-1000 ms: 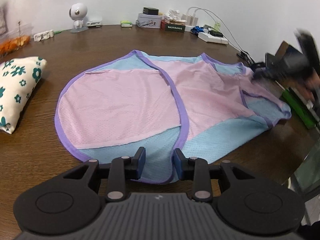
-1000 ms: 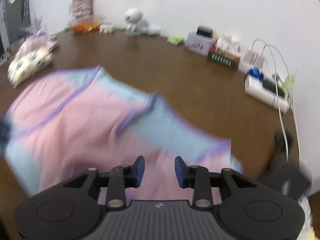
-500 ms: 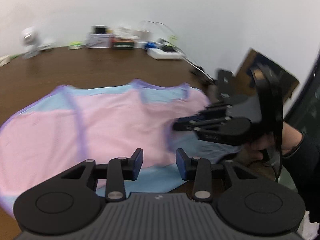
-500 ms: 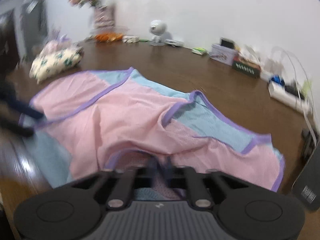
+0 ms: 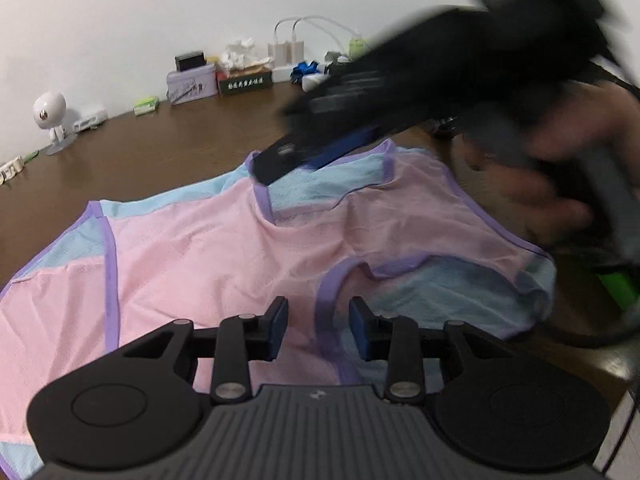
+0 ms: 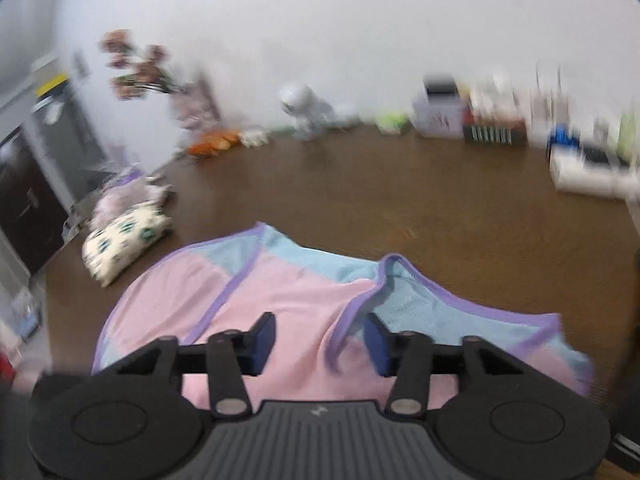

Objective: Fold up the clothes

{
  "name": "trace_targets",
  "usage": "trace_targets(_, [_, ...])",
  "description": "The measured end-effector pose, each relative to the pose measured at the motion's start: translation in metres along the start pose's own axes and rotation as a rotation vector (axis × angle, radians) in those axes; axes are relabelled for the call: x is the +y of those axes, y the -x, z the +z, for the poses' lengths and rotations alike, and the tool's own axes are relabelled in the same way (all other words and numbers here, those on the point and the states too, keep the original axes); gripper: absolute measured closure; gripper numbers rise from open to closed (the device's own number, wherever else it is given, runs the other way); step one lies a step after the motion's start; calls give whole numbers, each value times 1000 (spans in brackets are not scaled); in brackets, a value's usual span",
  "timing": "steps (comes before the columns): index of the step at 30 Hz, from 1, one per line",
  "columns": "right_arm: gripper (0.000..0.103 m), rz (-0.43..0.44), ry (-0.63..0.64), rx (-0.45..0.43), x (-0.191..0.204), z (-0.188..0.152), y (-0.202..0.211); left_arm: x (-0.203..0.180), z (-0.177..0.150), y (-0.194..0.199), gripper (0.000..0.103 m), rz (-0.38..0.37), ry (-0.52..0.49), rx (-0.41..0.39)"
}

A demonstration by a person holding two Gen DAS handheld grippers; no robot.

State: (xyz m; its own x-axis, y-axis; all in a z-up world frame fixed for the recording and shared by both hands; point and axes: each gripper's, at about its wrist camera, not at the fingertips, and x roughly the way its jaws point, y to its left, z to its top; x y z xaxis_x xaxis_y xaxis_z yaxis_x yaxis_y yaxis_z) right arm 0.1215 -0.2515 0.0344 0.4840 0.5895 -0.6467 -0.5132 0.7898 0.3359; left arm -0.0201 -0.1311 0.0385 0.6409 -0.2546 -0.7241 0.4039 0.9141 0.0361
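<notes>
A pink and light-blue mesh garment (image 5: 200,260) with purple trim lies spread on the brown wooden table (image 5: 160,152). My left gripper (image 5: 318,328) hovers over its near edge with its jaws closing. A purple trim strip shows in the gap, and neither pad presses on it. In the right wrist view the garment (image 6: 280,292) fills the foreground. My right gripper (image 6: 320,340) is above it, jaws opening, with a purple-edged fold showing between the pads but not pinched. The left wrist view shows the right gripper (image 5: 288,156) blurred over the garment's far neckline, held by a hand (image 5: 560,184).
A floral cushion (image 6: 124,236) lies left of the garment. Along the wall stand a white round-headed figure (image 5: 52,116), small boxes (image 5: 188,80) and a power strip (image 6: 588,176) with cables. The table's right edge and a green object (image 5: 616,284) are close to the garment.
The right gripper was shut on a fold of the garment half a second ago and has let go. The left gripper swung right along the garment and its jaws narrowed.
</notes>
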Motion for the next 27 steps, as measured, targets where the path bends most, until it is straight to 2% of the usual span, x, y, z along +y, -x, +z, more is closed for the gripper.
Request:
trace_targets(3, [68,8,-89,82,-11,11,-37,2,1,-8,89,-1,15,7])
trace_targets(4, [72,14,-106,96,-13,11,-44,5,0,-7,96,-7,32,0])
trace_targets(6, [103,40,-147,89,-17,12,-50,12,-2,-4,98,-21,71,-19])
trace_targets(10, [103,113,-227,16,-29,15,-43,17,-6,9,98,-35,111,-73])
trace_targets(14, [103,175,-304,-35,-44,21,-36,12,-10,18,99,-29,96,-107])
trace_targets(16, [101,112,-285,-33,-45,22,-37,10,-12,19,98,-26,85,-106])
trace_targets(19, [90,46,-168,24,-29,19,-37,7,-15,19,98,-24,75,-101])
trace_targets(20, [81,35,-119,47,-22,18,-38,7,-16,18,98,-26,76,-96])
trace_targets(21, [76,33,-81,58,-17,16,-38,8,-17,16,98,-28,77,-91])
trace_targets(25, [78,5,2,101,-4,10,-55,13,-20,17,98,-30,112,-90])
trace_targets(26, [86,7,-4,106,-5,10,-59,14,-21,17,98,-26,119,-91])
trace_targets(27, [100,18,-19,106,-6,10,-62,15,-22,18,98,-22,126,-92])
